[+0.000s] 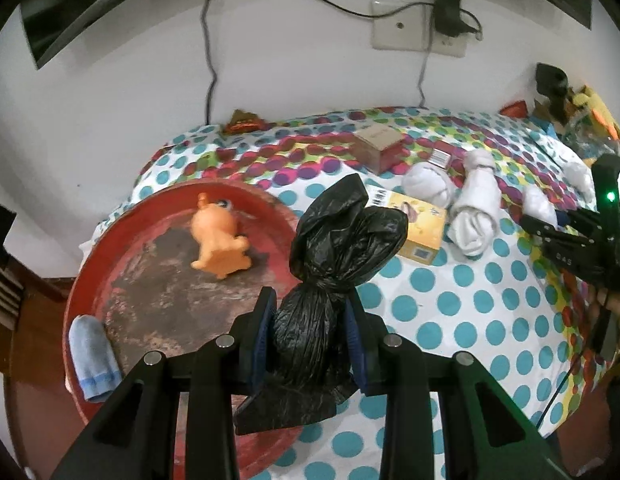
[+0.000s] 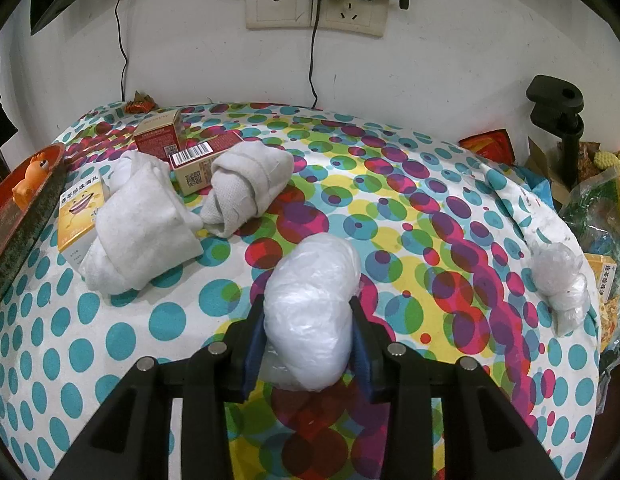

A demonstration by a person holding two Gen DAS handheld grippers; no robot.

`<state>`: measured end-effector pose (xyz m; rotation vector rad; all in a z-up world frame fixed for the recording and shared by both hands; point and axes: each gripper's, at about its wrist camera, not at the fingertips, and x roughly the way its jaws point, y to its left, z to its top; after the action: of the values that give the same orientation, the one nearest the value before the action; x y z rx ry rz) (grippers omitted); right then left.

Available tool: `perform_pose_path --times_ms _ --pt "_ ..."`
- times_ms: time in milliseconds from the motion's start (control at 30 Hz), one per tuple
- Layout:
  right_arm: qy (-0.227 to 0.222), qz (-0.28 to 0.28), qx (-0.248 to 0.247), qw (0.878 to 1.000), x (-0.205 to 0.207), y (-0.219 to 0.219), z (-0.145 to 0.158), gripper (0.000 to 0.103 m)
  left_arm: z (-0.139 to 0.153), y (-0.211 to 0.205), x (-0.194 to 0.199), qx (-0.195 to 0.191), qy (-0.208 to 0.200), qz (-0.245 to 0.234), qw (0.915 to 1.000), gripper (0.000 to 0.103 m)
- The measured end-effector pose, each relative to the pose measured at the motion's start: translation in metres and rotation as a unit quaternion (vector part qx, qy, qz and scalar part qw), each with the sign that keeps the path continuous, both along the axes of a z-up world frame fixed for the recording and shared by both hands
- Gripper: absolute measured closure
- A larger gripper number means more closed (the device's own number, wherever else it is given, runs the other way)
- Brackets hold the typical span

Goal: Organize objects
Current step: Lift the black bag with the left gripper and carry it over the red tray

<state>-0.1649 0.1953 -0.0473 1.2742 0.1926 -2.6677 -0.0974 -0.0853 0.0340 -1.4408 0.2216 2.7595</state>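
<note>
Dotted table (image 1: 450, 304): left tool (image 1: 310, 344) clamps black bag (image 1: 330, 264), red tray (image 1: 110, 260) just left; right tool (image 2: 308, 340) narrow around white bag (image 2: 314, 300).

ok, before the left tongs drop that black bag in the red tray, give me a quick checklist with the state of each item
1. Black bag gripped by the left tongs: ok, pads press both sides.
2. Bag over the red tray: not ok, it hangs at the tray's near edge, partly over the cloth.
3. Free spot in the tray: ok, bare floor in front of the orange toy and beside the blue sock.
4. Right tongs out of the way: ok, far right, around a white bag.
5. White bag gripped firmly: cannot tell.
</note>
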Motion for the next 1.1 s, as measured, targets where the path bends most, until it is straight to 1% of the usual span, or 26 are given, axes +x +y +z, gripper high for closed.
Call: perform_pose_path --times_ms 167,433,500,733,800,867,1067,1100 --pt "0.000 0.000 0.001 1.000 0.000 0.000 0.000 0.065 0.001 -0.017 0.003 -0.007 0.003 0.017 0.9998 0.072" --pt "0.000 0.000 0.000 1.000 0.000 0.000 0.000 0.064 -0.006 -0.052 0.006 -0.008 -0.005 0.054 0.9985 0.072" --pt "0.000 0.000 0.000 1.000 0.000 0.000 0.000 0.065 -0.010 -0.060 0.006 -0.010 -0.006 0.062 0.9980 0.072" --pt "0.000 0.000 0.000 1.000 0.000 0.000 -0.001 0.064 -0.028 -0.100 0.008 0.004 -0.019 0.106 0.9941 0.072" --pt "0.000 0.000 0.001 1.000 0.000 0.000 0.000 0.064 -0.034 -0.110 0.008 -0.002 -0.023 0.117 0.9928 0.072" --pt "0.000 0.000 0.000 1.000 0.000 0.000 0.000 0.064 -0.038 -0.117 0.009 -0.004 -0.026 0.126 0.9917 0.072" --pt "-0.001 0.000 -0.001 1.000 0.000 0.000 0.000 0.064 -0.050 -0.140 0.012 0.009 -0.035 0.147 0.9885 0.072" --pt "0.000 0.000 0.000 1.000 0.000 -0.001 0.000 0.064 -0.051 -0.144 0.012 0.006 -0.035 0.152 0.9877 0.072"
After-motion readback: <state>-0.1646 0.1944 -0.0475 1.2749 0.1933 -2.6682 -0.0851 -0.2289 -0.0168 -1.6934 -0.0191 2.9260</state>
